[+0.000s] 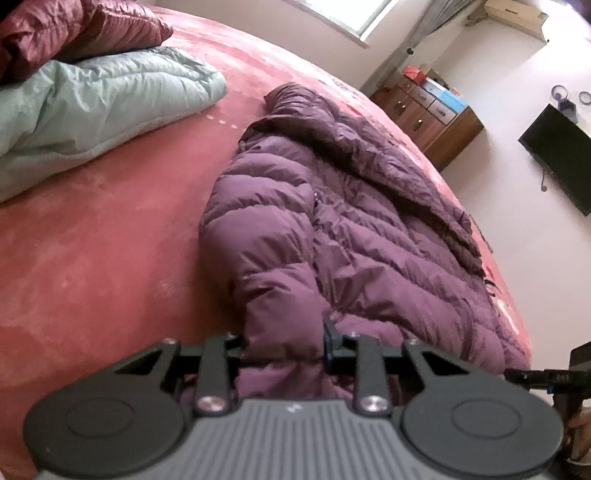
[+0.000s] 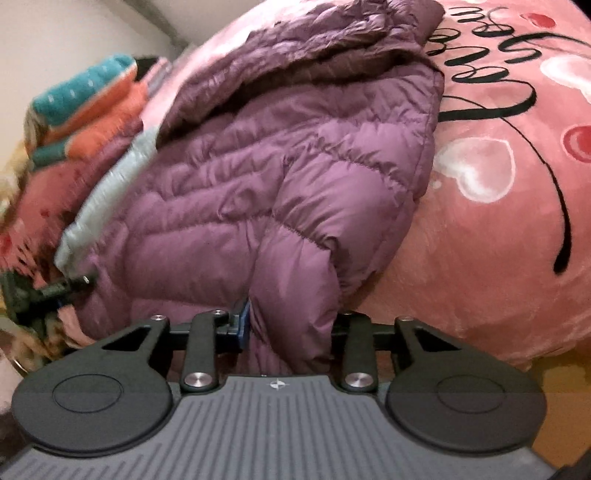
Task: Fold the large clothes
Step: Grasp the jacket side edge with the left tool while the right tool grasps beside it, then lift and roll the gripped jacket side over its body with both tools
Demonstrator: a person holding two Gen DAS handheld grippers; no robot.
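A purple puffer jacket [image 1: 332, 206] lies spread on a pink bed cover [image 1: 110, 229], its hood towards the far side. In the left wrist view, my left gripper [image 1: 284, 343] is shut on the jacket's near left sleeve end, with fabric bunched between the fingers. The right wrist view shows the same jacket [image 2: 258, 166], and my right gripper [image 2: 291, 325] is shut on the other sleeve end near the bed's edge. The other gripper shows at the edge of each view: the right one [image 1: 546, 376] and the left one [image 2: 55, 291].
A pale green padded garment [image 1: 92, 107] and a maroon one [image 1: 74, 33] lie at the far left of the bed. A wooden cabinet [image 1: 436, 118] and a dark screen [image 1: 561, 158] stand beyond the bed. Folded colourful cloths [image 2: 85, 107] lie behind the jacket. The cover [image 2: 498, 258] bears hearts and lettering.
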